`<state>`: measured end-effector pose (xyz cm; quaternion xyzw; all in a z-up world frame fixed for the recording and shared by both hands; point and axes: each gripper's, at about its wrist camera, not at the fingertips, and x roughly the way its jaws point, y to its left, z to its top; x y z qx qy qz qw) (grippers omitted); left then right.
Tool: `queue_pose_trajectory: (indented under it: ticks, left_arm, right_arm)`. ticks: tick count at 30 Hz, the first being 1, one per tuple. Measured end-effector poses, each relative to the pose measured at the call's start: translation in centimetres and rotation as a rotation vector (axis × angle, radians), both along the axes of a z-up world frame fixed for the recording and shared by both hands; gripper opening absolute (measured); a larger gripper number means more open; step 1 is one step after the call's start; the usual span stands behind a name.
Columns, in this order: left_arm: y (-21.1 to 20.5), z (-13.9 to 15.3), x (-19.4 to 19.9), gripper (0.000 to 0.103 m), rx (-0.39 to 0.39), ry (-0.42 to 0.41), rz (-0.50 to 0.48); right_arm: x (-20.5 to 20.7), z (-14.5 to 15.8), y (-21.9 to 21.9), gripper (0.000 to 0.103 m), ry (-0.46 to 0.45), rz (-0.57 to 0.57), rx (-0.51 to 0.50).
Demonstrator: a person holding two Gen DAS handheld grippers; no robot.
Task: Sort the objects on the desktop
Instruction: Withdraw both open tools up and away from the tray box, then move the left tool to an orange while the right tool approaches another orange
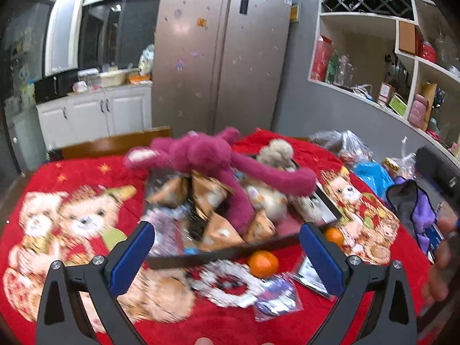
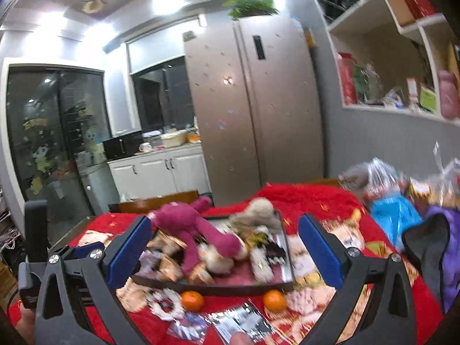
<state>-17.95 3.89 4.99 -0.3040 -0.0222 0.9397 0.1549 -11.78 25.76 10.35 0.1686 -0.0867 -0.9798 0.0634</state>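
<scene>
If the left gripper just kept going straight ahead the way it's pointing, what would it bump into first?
Probably the near rim of the dark tray, then the snack packets and the pink plush toy piled in it. The left gripper is open and empty; depth is hard to judge here.

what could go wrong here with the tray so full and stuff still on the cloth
The pink plush sprawls on top of the heaped tray, one limb over the rim, so adding more could tip it off. The two oranges lie loose against the tray's near edge and may roll if nudged. Both the left gripper and the right gripper are open, holding nothing.
</scene>
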Motion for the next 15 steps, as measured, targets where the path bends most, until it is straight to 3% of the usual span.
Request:
queue_pose_trajectory:
  ticks: [5, 9, 15]
  left_arm:
    - [2.3, -1.9, 1.0, 0.103, -0.019, -0.005, -0.062]
    - [4.4, -3.6, 1.5, 0.103, -0.03, -0.014, -0.144]
    - [5.3, -5.4, 0.9, 0.103, -0.022, -0.051, -0.18]
  right_arm:
    - [-2.4, -5.3, 3.9, 0.103, -0.119, -0.015, -0.129]
    - [-4.4, -7.1, 5.7, 0.103, -0.188, -0.022, -0.119]
    - [-6.7, -8.5, 7.3, 0.103, -0.227, -0.006, -0.101]
